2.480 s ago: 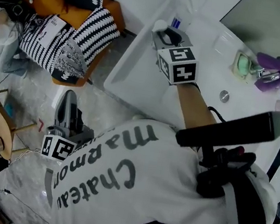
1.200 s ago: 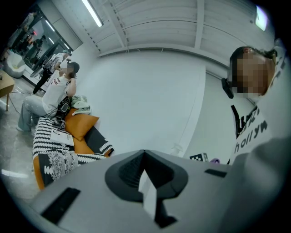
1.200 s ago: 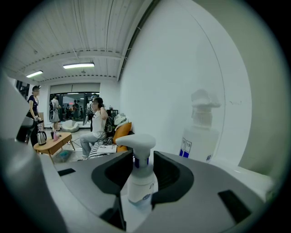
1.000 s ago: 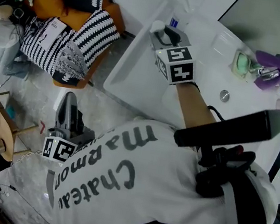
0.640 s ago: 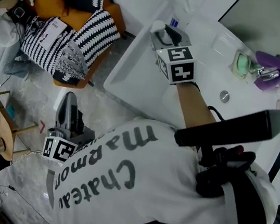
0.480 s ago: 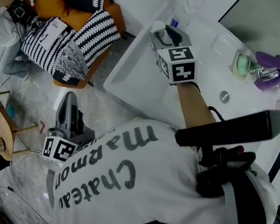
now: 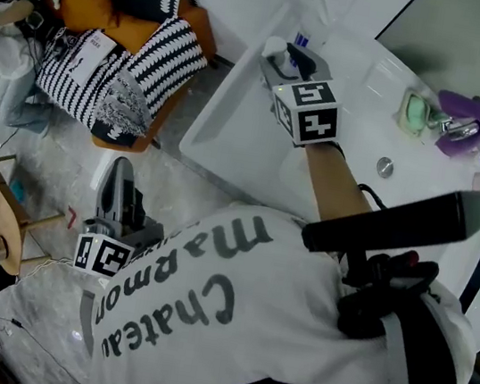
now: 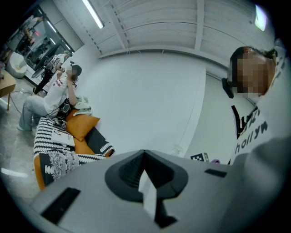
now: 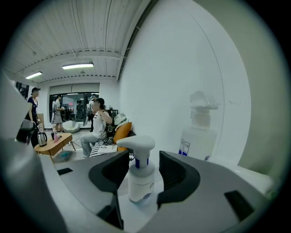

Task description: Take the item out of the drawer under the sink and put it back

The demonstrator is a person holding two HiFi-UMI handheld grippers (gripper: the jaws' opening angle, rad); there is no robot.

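Setting-down step, I judge: right gripper (image 9: 144,160) jaws have just been opening, now loose – pump bottle (image 9: 140,182) stands free btw. them; left gripper (image 8: 144,157) clenched, empty – next, prob. back straight off w/o tipping it.

The pump bottle (image 9: 140,175) stands on the counter (image 7: 231,131) between my right gripper (image 7: 281,55) jaws, which have just been opening. My left gripper (image 7: 120,168) lies at 7 o'clock, the sofa (image 7: 125,60) at 10 o'clock.

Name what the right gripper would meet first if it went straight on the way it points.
The pump bottle, probably: it stands between the jaws of the right gripper, which have just been opening and stand clear of it.
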